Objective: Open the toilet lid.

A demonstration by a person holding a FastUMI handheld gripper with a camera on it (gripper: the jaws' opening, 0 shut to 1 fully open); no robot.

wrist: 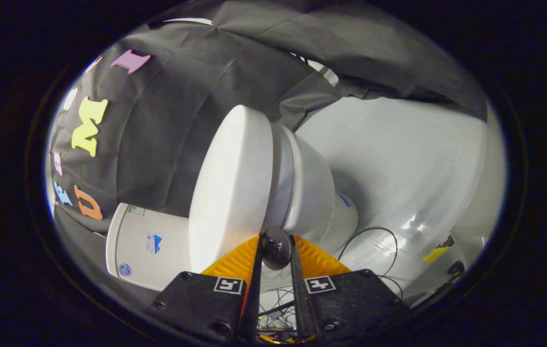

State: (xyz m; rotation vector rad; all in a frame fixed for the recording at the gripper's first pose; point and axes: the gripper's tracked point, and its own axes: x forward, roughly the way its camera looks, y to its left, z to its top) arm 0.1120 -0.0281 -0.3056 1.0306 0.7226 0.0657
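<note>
Gripper (pixel 276 243), fingers nearly together and pinching a small round disc (pixel 276 254), sits at the front rim of the closed toilet lid (pixel 232 185), which stretches toward 12 o'clock with the tank (pixel 145 246) at 9 o'clock.

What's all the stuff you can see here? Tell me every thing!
lid: one, white, closed on the toilet, just ahead of the fingers.
bowl: one, white, right beside the lid, standing on the floor.
tank: one, white with small blue marks, at the far end of the lid, against the cloth wall.
disc: one, dark, round, between the fingertips at the lid's edge.
cable: one, black, thin, looping on the floor beside the bowl.
tape: one piece, yellow, on the floor beyond the cable.
floor: white, glossy.
gripper: one, fingers close together on the disc.
</note>
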